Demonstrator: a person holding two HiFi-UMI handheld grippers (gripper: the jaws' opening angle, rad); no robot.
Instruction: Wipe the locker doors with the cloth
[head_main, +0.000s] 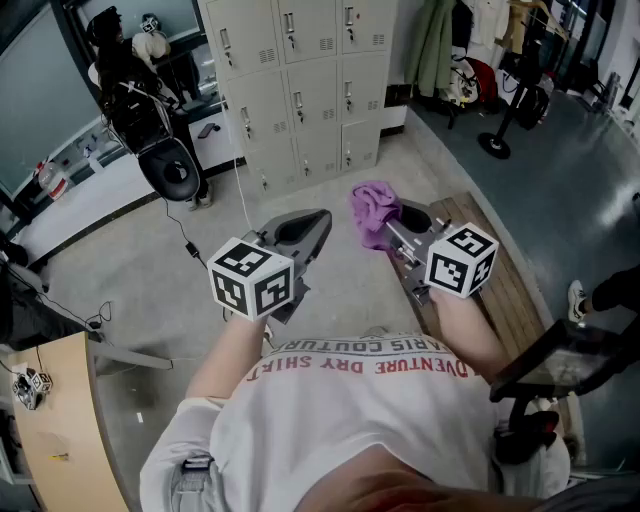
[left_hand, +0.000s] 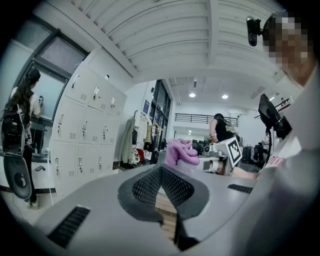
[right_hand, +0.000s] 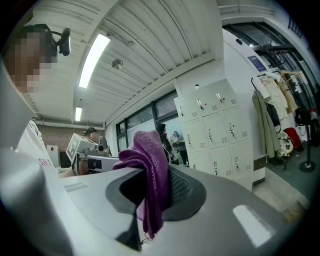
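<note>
Holding the cloth: right tool (head_main: 392, 232) is clamped on the purple cloth (head_main: 372, 208). One bunch sticks up past the tips, and in the right gripper view a tail hangs down below them
Where the cloth is: just right of centre in the head view, up in the air, well apart from the lockers (head_main: 300, 80)
Left tool (head_main: 316, 224): pinched closed, tips meeting, nothing in it. It sits just left of the cloth without touching it
Locker doors: beige bank at the top centre of the head view, three rows showing, every door closed, each with a little handle and vent slots
Table (head_main: 512, 290): wooden slatted one running down the right side of the frame, below the right tool
Person (head_main: 130, 80): dark clothes, upper left, standing by a black chair (head_main: 170, 170) near the left end of the lockers
Coats (head_main: 432, 45): hanging just right of the lockers at the top edge
Floor (head_main: 200, 300): plain grey, with a cable trailing across it at the left
</note>
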